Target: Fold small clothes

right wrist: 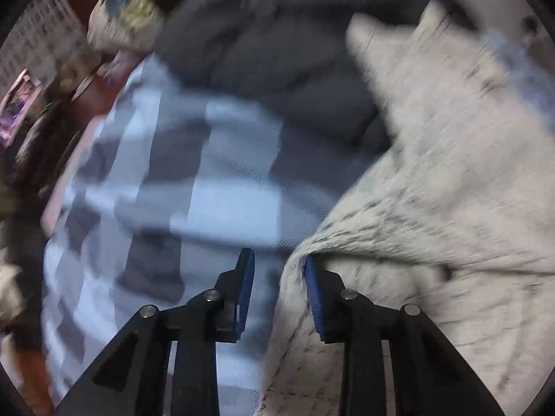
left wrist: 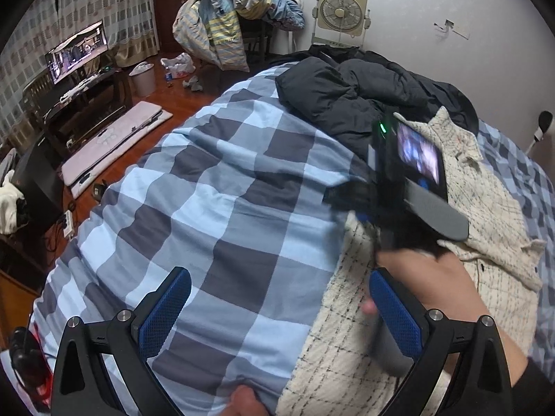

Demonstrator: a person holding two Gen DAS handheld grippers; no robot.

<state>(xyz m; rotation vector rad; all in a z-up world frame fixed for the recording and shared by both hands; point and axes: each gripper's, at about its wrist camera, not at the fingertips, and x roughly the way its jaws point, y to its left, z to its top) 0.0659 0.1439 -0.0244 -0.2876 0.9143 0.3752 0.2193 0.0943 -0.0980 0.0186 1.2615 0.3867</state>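
Note:
A cream tweed jacket (left wrist: 485, 208) with thin dark checks lies on the blue checked duvet (left wrist: 222, 187). My left gripper (left wrist: 277, 312) is open and empty above the duvet, at the jacket's left edge. The right gripper's body (left wrist: 409, 180) hovers blurred over the jacket, held by a hand (left wrist: 433, 284). In the blurred right wrist view my right gripper (right wrist: 279, 274) stands part open at the jacket's (right wrist: 433, 190) left edge, with a fold of cloth against its right finger (right wrist: 312, 294). The duvet (right wrist: 208, 190) lies to its left.
A dark puffy coat (left wrist: 364, 93) lies bunched on the bed beyond the jacket. The bed's left edge drops to a wooden floor with mats (left wrist: 111, 142), a lit monitor on a desk (left wrist: 78, 52), a bin (left wrist: 143, 78), a clothes pile (left wrist: 229, 17) and a fan (left wrist: 341, 12).

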